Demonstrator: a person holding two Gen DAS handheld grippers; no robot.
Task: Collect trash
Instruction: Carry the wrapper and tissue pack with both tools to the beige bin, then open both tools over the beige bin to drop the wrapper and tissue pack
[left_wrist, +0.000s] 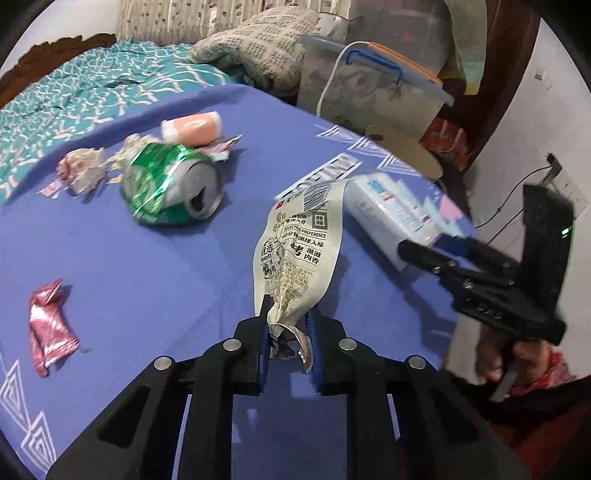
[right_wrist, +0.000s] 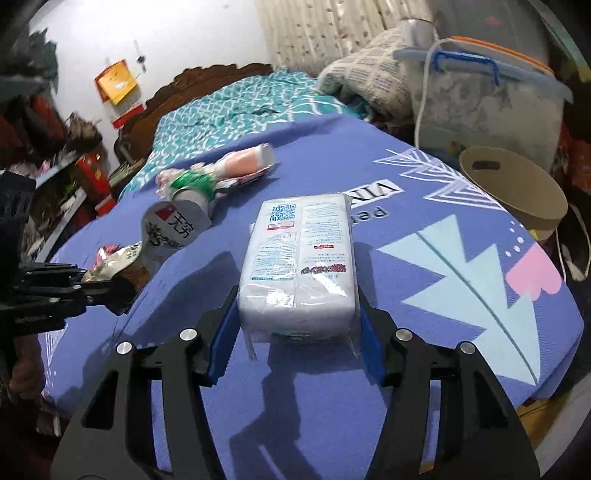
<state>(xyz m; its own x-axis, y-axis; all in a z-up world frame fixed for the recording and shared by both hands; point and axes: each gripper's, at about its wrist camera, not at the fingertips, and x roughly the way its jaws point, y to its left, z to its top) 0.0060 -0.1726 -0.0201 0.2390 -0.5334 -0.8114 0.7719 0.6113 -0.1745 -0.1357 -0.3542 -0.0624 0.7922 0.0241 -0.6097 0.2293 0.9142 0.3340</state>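
Observation:
My left gripper (left_wrist: 287, 317) is shut on a cream snack wrapper (left_wrist: 295, 251) and holds it up over the blue bedspread (left_wrist: 147, 258); the wrapper also shows in the right wrist view (right_wrist: 170, 232). My right gripper (right_wrist: 295, 314) is shut on a white tissue pack (right_wrist: 301, 258), which lies along the fingers; in the left wrist view the pack (left_wrist: 388, 214) and right gripper (left_wrist: 432, 247) are at right. A crushed green can (left_wrist: 170, 184), a pink wrapper (left_wrist: 48, 328), crumpled paper (left_wrist: 81, 170) and a peach-coloured roll (left_wrist: 192, 127) lie on the bedspread.
A brown round bin (right_wrist: 517, 192) stands off the bed's right edge. A lidded plastic storage box (right_wrist: 491, 110) and a folded blanket (right_wrist: 369, 77) are behind it. A teal sheet (left_wrist: 74, 96) covers the far bed.

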